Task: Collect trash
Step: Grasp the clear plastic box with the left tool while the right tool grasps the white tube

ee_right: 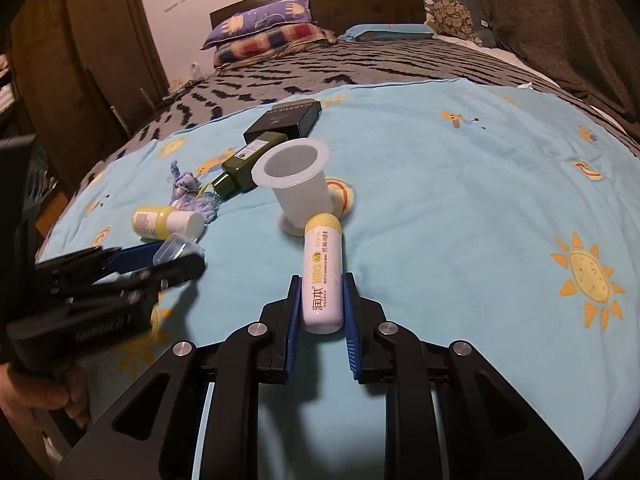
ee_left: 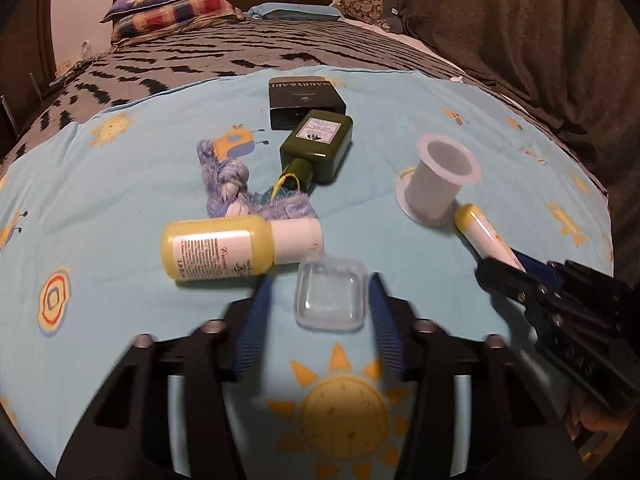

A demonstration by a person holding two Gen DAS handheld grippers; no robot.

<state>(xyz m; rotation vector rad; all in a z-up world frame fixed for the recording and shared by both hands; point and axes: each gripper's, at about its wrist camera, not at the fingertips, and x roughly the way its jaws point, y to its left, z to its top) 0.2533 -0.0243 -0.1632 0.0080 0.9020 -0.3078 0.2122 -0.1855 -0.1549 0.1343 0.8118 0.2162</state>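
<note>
A small clear plastic box (ee_left: pixel 330 294) lies on the light blue sheet (ee_left: pixel 120 200) between the fingers of my left gripper (ee_left: pixel 320 280). A strip of sheet shows between the box and the left pad, so the jaws stand open around it. In the right wrist view the same left gripper (ee_right: pixel 176 258) reaches in from the left, with the clear box (ee_right: pixel 176 249) at its tips. My right gripper (ee_right: pixel 322 280) is shut on the lower end of a white tube with a yellow cap (ee_right: pixel 324 276), which lies flat. The tube (ee_left: pixel 480 232) is also in the left wrist view.
Strewn beyond are a yellow lotion bottle (ee_left: pixel 218 250), a blue fabric scrap (ee_left: pixel 232 184), a green bottle (ee_left: pixel 320 148), a black box (ee_left: pixel 306 100) and a white cup (ee_left: pixel 440 182) on its lid. Pillows (ee_left: pixel 168 4) lie at the headboard. A dark curtain (ee_left: pixel 520 40) hangs on the right.
</note>
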